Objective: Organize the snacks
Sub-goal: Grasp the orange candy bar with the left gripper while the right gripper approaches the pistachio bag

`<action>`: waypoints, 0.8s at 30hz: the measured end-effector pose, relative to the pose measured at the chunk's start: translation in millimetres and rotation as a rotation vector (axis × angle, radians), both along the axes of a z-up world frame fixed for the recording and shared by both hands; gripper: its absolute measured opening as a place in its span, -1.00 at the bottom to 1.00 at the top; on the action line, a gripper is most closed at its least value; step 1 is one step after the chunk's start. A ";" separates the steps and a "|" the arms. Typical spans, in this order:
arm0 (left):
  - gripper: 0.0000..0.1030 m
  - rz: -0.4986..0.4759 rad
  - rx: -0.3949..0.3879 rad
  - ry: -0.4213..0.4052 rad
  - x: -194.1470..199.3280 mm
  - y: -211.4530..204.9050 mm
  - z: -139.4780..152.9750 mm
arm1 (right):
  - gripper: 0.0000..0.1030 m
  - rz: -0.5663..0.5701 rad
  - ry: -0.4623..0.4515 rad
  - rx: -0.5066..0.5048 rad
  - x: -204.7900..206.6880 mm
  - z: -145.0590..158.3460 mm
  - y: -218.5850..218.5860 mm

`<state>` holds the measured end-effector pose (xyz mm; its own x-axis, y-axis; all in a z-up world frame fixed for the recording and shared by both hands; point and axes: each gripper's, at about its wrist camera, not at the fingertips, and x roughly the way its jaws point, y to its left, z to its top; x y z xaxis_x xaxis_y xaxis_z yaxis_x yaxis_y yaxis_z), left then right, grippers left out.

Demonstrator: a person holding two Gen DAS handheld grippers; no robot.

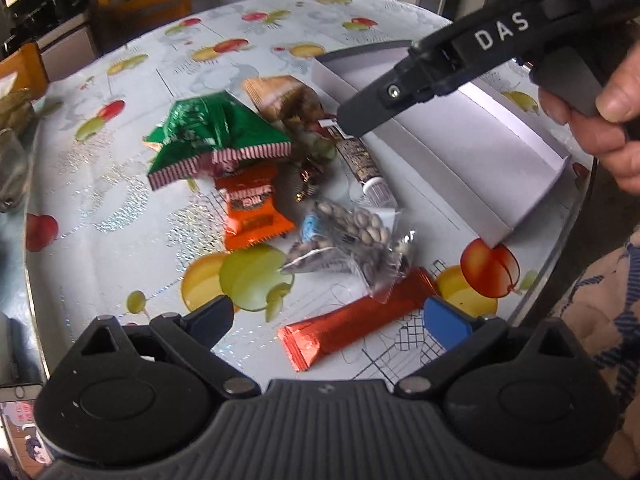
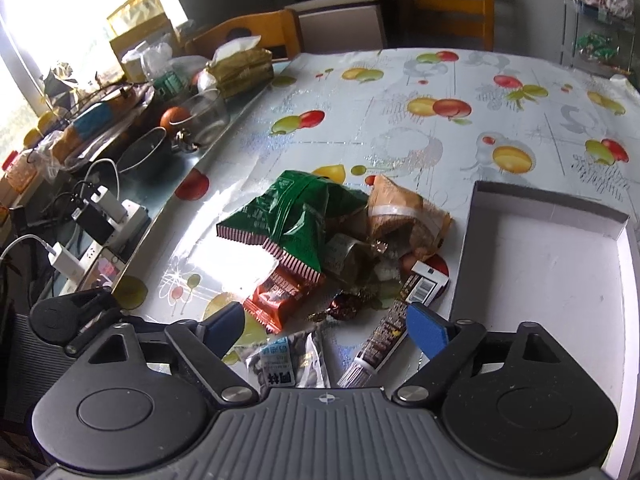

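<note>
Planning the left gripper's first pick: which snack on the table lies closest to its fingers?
The long red foil bar, lying between the open left gripper fingers; the nut bag and orange packet lie farther off.

Your surface (image 2: 460, 92) wears a glossy cloth printed with fruit. Along its left edge you have a tissue box (image 2: 242, 66), a clear glass bowl (image 2: 206, 118) with an orange (image 2: 175, 118) just beside it, and white chargers (image 2: 96, 216) in a power strip. Two yellow wooden chairs (image 2: 446, 4) stand at the far side.
</note>
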<state>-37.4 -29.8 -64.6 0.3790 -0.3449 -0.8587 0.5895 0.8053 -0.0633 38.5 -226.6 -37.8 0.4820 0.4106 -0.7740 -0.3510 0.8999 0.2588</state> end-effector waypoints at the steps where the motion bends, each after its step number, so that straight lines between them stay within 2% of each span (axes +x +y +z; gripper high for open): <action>1: 1.00 -0.003 0.002 0.004 0.3 -0.9 -1.2 | 0.70 -0.001 -0.002 0.000 -0.6 0.5 -0.2; 7: 1.00 -0.061 0.036 -0.013 -0.7 -10.6 -7.2 | 0.70 -0.011 -0.018 -0.013 -2.5 4.3 -1.8; 9: 0.95 -0.088 0.042 -0.020 -1.2 -12.4 -11.7 | 0.70 -0.022 -0.017 -0.017 -2.9 4.4 -3.7; 11: 0.76 -0.117 0.056 -0.014 -0.8 -14.3 -19.1 | 0.71 -0.029 -0.016 -0.019 -3.3 4.7 -4.9; 13: 0.70 -0.138 0.072 -0.005 -0.6 -15.7 -26.3 | 0.72 -0.033 -0.018 -0.022 -4.5 5.2 -5.9; 19: 0.70 -0.200 0.104 -0.014 -4.5 -21.3 -40.2 | 0.74 -0.034 -0.006 -0.027 -6.4 3.7 -6.4; 24: 0.70 -0.251 0.089 -0.032 -5.0 -26.6 -45.1 | 0.74 -0.014 0.009 -0.034 -6.9 0.5 -1.0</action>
<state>-42.5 -56.4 -109.7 0.3186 -0.3553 -0.8788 0.7719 0.6354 0.0229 31.6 -227.6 -37.3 0.4802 0.3773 -0.7919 -0.3358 0.9131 0.2315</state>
